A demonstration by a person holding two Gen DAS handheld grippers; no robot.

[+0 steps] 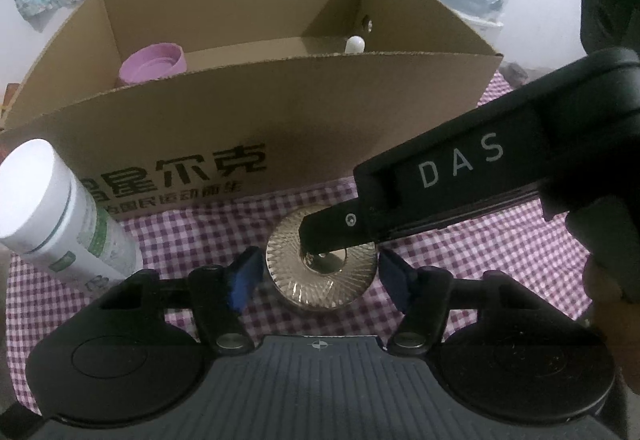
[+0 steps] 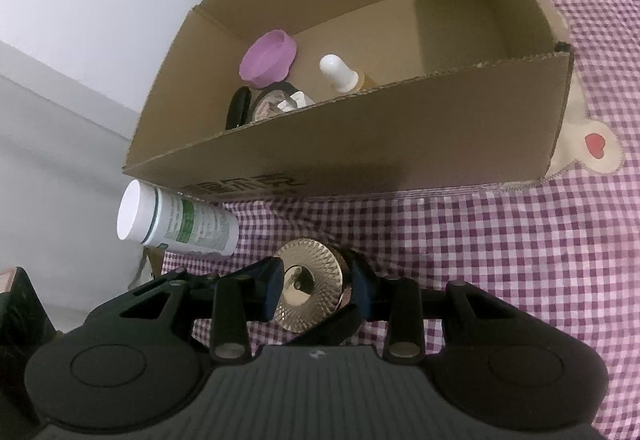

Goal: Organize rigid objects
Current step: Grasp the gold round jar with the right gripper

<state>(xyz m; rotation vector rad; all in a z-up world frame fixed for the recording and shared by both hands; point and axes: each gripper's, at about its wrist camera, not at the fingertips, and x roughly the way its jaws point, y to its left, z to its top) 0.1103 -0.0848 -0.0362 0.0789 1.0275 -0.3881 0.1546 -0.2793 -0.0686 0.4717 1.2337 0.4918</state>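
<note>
Left wrist view: the left gripper [image 1: 318, 276] stands spread wide around a gold ribbed jar [image 1: 320, 264] on the checked cloth [image 1: 460, 252] — pads apart from it, before the cardboard box [image 1: 280, 96]. Right wrist view: the right gripper [image 2: 316, 286] is clamped on that jar [image 2: 310, 290] — white bottle [image 2: 176, 218] lying just left

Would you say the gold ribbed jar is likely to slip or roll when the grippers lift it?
Probably rigid: the gold ribbed jar keeps its shape between the right gripper pads. Its glossy metallic lid looks slippery, so the grip may slide. Being round, it could roll on the checked cloth if dropped on its side.
</note>
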